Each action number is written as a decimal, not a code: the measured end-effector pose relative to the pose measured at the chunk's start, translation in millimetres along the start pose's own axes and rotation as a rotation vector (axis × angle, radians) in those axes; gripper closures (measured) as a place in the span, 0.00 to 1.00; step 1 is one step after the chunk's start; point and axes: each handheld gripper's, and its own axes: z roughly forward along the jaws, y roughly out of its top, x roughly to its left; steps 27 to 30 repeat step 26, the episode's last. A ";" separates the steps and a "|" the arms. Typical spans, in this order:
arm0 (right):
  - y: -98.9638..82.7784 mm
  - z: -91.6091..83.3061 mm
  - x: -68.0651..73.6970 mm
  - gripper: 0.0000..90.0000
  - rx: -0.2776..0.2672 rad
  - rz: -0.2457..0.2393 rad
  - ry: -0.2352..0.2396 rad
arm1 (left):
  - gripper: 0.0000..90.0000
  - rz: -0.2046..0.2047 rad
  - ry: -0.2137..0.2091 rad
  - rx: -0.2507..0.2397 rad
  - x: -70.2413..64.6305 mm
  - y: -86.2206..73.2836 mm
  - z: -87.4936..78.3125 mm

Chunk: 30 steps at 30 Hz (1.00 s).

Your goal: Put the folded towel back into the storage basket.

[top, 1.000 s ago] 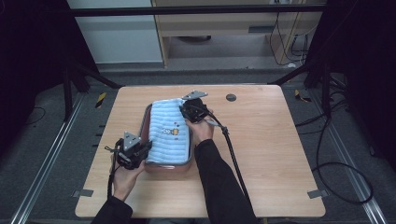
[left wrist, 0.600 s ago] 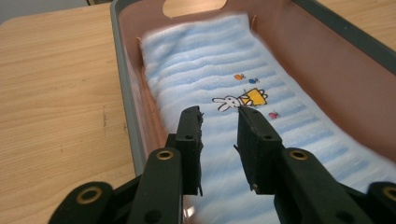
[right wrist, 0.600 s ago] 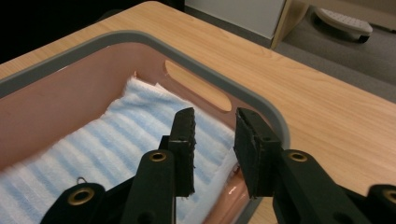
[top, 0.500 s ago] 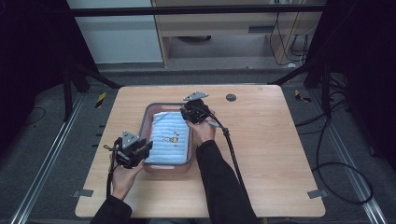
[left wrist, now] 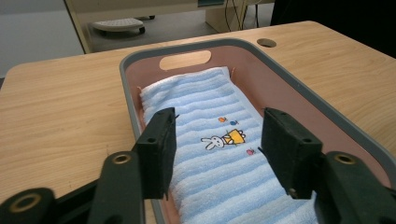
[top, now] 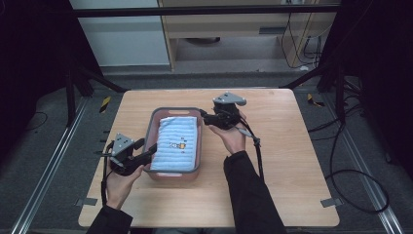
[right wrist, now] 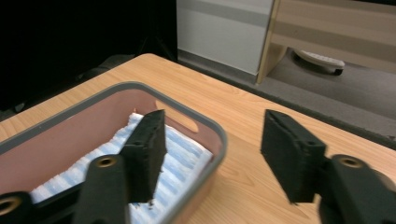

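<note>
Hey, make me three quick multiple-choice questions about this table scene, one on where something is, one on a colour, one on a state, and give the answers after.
1. Where does the folded towel lie?
A. inside the basin
B. on the bare table
C. draped over a forearm

2. What colour is the towel?
A. red
B. light blue with stripes
C. plain black

3. How do the left tongs stand?
A. shut on the towel
B. shut on the rim
C. open

Answers: 1 A, the grey rim runs all round the towel. 2 B, pale blue stripes with a small rabbit picture. 3 C, the jaws stand apart over the towel, gripping nothing.
</note>
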 end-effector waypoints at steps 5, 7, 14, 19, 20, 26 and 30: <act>-11.9 -29.1 -16.7 0.35 -0.004 0.023 -0.026 | 0.42 0.012 0.011 0.000 6.2 -0.9 -1.5; -15.4 -34.4 -20.1 0.34 -0.002 0.028 -0.029 | 0.41 0.013 0.017 0.005 8.4 -1.5 -0.9; -45.6 -74.2 -47.4 0.30 -0.001 0.071 -0.057 | 0.34 0.025 0.038 0.029 16.6 -3.5 -1.4; -60.0 -96.6 -62.2 0.28 -0.012 0.097 -0.073 | 0.33 0.020 0.047 0.028 23.6 -5.2 -3.8; -60.0 -96.6 -62.2 0.28 -0.012 0.097 -0.073 | 0.33 0.023 0.050 0.027 25.0 -5.7 -4.4; -77.9 -121.2 -76.4 0.27 -0.030 0.116 -0.094 | 0.32 0.022 0.062 0.031 35.1 -10.1 -8.8; -77.9 -121.2 -76.4 0.27 -0.030 0.116 -0.094 | 0.32 0.022 0.062 0.031 35.1 -10.1 -8.8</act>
